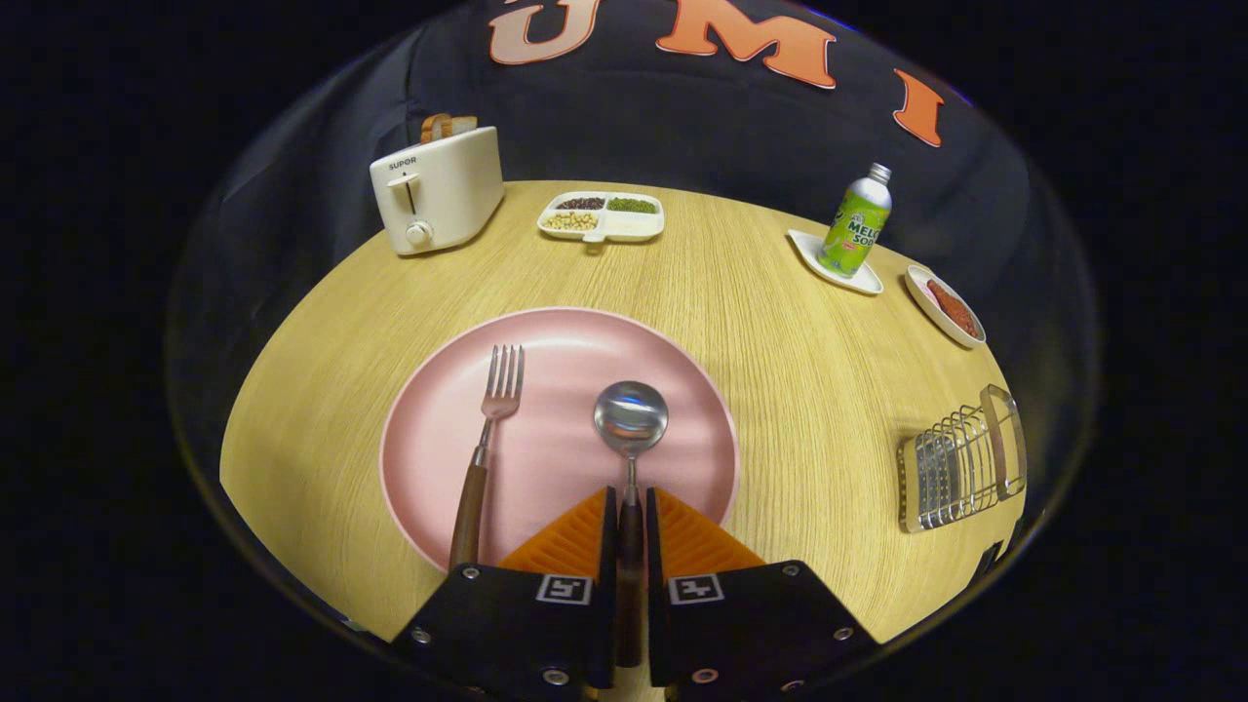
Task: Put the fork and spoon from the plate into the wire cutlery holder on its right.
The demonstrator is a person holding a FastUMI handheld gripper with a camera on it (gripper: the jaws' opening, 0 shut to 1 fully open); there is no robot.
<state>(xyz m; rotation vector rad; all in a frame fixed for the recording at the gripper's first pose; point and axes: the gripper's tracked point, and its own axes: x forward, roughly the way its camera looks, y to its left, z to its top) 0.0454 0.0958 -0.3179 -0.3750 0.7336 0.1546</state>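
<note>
While the fork [485, 450] lies untouched on the pink plate [429, 429], the tongs [631, 517] are clamped on the spoon [631, 429]: both fingers press the dark handle from either side, with no gap showing. The spoon's long axis runs straight ahead along the fingers, its bowl lying on the plate just beyond their tips. The fork lies alongside it to the left, tines pointing away, handle reaching back to the plate's near rim.

What the coming move turns on is the wire holder [960, 458]. It stands on the bench [780, 322] well apart from the plate, off to the right of the tongs and about level with the spoon's bowl. So the carry looks to be a lift and a sideways sweep to the right, and the spoon, now lying flat, will probably need tipping on end to drop into the wires. Whether it is already clear of the plate I cannot tell.
</note>
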